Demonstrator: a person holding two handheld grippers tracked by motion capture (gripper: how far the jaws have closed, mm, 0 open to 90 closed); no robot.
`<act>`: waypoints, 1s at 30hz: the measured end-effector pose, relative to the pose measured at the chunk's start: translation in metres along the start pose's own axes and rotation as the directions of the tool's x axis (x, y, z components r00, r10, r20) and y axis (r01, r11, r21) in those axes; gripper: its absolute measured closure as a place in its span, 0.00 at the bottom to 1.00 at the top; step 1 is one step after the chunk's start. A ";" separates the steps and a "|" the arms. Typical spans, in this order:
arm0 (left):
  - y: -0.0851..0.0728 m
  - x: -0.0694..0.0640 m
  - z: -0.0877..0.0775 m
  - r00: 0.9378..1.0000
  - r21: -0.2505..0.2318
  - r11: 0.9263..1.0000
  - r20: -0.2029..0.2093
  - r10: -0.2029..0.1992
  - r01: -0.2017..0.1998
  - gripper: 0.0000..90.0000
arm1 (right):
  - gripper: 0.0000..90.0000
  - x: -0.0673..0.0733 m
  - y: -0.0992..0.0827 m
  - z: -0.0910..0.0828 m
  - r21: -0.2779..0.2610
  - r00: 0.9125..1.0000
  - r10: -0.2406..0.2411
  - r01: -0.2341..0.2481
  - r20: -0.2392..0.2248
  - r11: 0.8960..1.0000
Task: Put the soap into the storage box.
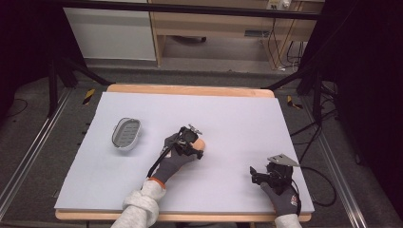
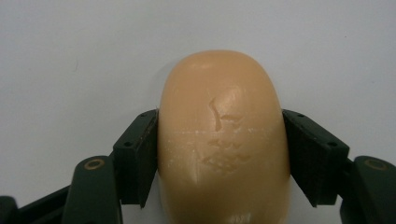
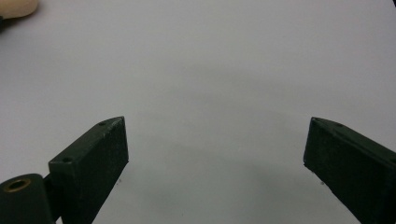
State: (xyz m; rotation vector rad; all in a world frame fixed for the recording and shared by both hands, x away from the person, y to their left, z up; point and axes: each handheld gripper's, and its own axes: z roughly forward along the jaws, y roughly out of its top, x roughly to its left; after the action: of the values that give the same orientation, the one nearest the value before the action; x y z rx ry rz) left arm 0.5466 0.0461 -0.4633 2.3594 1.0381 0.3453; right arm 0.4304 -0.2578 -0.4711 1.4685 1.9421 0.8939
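Centrally, left tongs [image 2: 219, 158] pinching tan soap bar [image 2: 223, 140], right tongs [image 3: 215, 163] spread wide, low over white tabletop [image 1: 228, 118]

No legible writing, brand, number or sign appears anywhere on the table. The rounded peach-coloured bar of soap [image 2: 223, 140] carries faint raised or worn marks on its top face, seen in the left gripper view, but they cannot be read as letters. A small pale label on the wooden furniture [image 1: 254, 33] behind the table is too blurred to read.
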 end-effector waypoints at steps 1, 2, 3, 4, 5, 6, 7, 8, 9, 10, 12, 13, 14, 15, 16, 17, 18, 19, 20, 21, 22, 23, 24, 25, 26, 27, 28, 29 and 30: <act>0.000 0.000 -0.002 1.000 0.001 1.000 -0.001 0.003 -0.003 0.35 | 0.08 0.000 0.000 0.000 0.000 1.000 0.000 0.000 0.000 1.000; 0.000 0.000 -0.004 1.000 -0.009 1.000 -0.001 0.000 0.000 0.35 | 0.08 0.000 0.000 0.000 0.000 1.000 0.001 -0.001 0.000 1.000; 0.000 0.001 -0.007 1.000 -0.012 1.000 0.005 0.000 0.000 0.35 | 0.08 0.000 0.000 0.000 0.001 1.000 0.003 -0.003 0.001 1.000; 0.000 0.001 -0.011 1.000 -0.018 1.000 0.006 0.001 -0.001 0.35 | 0.08 0.000 0.000 0.000 0.000 1.000 -0.001 0.001 0.000 1.000; 0.000 0.002 -0.015 1.000 -0.025 1.000 0.007 -0.003 0.003 0.35 | 0.08 0.000 0.000 0.000 0.000 1.000 0.002 -0.002 0.001 1.000; -0.001 0.002 -0.018 1.000 -0.033 0.999 0.009 -0.006 0.007 0.35 | 0.08 0.000 0.000 0.000 -0.001 1.000 0.000 0.000 0.001 1.000; -0.001 0.003 -0.023 1.000 -0.040 0.999 0.008 -0.005 0.005 0.35 | 0.08 0.000 0.000 0.000 0.000 1.000 0.000 0.000 0.001 1.000; -0.002 0.004 -0.027 1.000 -0.046 0.999 0.011 -0.004 0.005 0.35 | 0.08 0.000 0.000 0.000 0.000 1.000 0.000 0.000 0.002 1.000; -0.002 0.005 -0.030 1.000 -0.048 0.999 0.013 -0.001 0.002 0.35 | 0.08 0.000 0.000 0.000 0.000 1.000 -0.001 0.001 0.002 1.000; -0.003 0.006 -0.034 1.000 -0.055 0.998 0.013 -0.008 0.009 0.35 | 0.08 0.000 0.000 0.000 0.000 1.000 -0.001 0.001 0.002 1.000; -0.006 0.008 -0.042 1.000 -0.057 0.998 0.015 -0.003 0.004 0.35 | 0.08 0.000 0.000 0.000 -0.001 1.000 0.000 0.000 0.003 1.000; -0.007 0.009 -0.045 1.000 -0.060 0.998 0.018 -0.003 0.004 0.35 | 0.08 0.000 0.000 0.000 -0.001 1.000 0.000 0.000 0.004 1.000; -0.009 0.010 -0.050 1.000 -0.067 0.998 0.021 -0.007 0.008 0.35 | 0.08 0.000 0.000 0.000 -0.003 1.000 0.000 0.000 0.006 1.000; -0.010 0.011 -0.052 1.000 -0.068 0.998 0.021 -0.005 0.006 0.35 | 0.08 0.000 0.000 0.000 -0.004 1.000 -0.002 0.002 0.007 1.000; -0.012 0.013 -0.057 1.000 -0.076 0.997 0.018 -0.004 0.005 0.35 | 0.08 0.000 0.000 -0.001 -0.003 1.000 0.003 -0.003 0.009 1.000; -0.014 0.014 -0.060 1.000 -0.079 0.997 0.018 -0.003 0.005 0.35 | 0.08 0.000 0.000 -0.001 -0.002 1.000 0.007 -0.007 0.010 1.000; -0.016 0.015 -0.063 1.000 -0.086 0.996 0.017 -0.004 0.006 0.35 | 0.08 0.000 0.000 -0.001 -0.003 1.000 0.001 -0.001 0.010 1.000; -0.017 0.016 -0.066 1.000 -0.095 0.995 0.017 -0.009 0.011 0.35 | 0.08 0.000 0.000 -0.001 -0.003 1.000 0.004 -0.004 0.011 1.000; -0.019 0.018 -0.070 1.000 -0.096 0.995 0.016 -0.010 0.012 0.35 | 0.08 0.000 0.000 -0.001 -0.004 1.000 0.004 -0.004 0.013 1.000; -0.021 0.019 -0.073 1.000 -0.103 0.995 0.018 -0.014 0.016 0.35 | 0.08 0.000 0.000 -0.001 -0.005 1.000 0.005 -0.005 0.014 1.000; -0.024 0.021 -0.076 1.000 -0.114 0.993 0.018 -0.024 0.025 0.35 | 0.08 0.000 0.000 -0.001 -0.005 1.000 0.005 -0.005 0.014 1.000; -0.026 0.022 -0.079 0.999 -0.119 0.992 0.016 -0.028 0.029 0.35 | 0.08 0.000 0.000 -0.001 -0.005 1.000 0.008 -0.008 0.015 1.000; -0.028 0.023 -0.081 1.000 -0.116 0.993 0.015 -0.023 0.024 0.35 | 0.08 0.000 0.000 -0.001 -0.005 1.000 0.008 -0.008 0.015 1.000; -0.030 0.024 -0.083 0.999 -0.123 0.992 0.017 -0.029 0.031 0.35 | 0.07 0.000 0.000 -0.001 -0.005 1.000 0.009 -0.009 0.016 1.000; -0.032 0.025 -0.086 0.999 -0.125 0.992 0.017 -0.027 0.029 0.35 | 0.08 0.000 0.000 -0.001 -0.005 1.000 0.009 -0.009 0.016 1.000; -0.034 0.026 -0.088 0.999 -0.129 0.991 0.018 -0.030 0.032 0.35 | 0.08 0.000 0.000 -0.001 -0.005 1.000 0.009 -0.009 0.017 1.000; -0.037 0.027 -0.091 0.999 -0.135 0.990 0.020 -0.032 0.034 0.35 | 0.08 0.000 0.000 -0.001 -0.005 1.000 0.008 -0.008 0.017 1.000; -0.039 0.028 -0.092 0.999 -0.136 0.990 0.023 -0.034 0.037 0.35 | 0.07 0.000 0.000 -0.001 -0.004 1.000 0.009 -0.009 0.017 1.000; -0.041 0.029 -0.094 0.999 -0.136 0.990 0.023 -0.034 0.037 0.35 | 0.08 0.000 0.000 -0.001 -0.004 1.000 0.009 -0.009 0.017 1.000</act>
State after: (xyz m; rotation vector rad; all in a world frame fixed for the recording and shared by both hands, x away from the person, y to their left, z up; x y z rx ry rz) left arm 0.5012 0.1254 -0.4085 2.2165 1.0127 0.3661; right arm 0.4297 -0.2581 -0.4702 1.4792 1.9215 0.8860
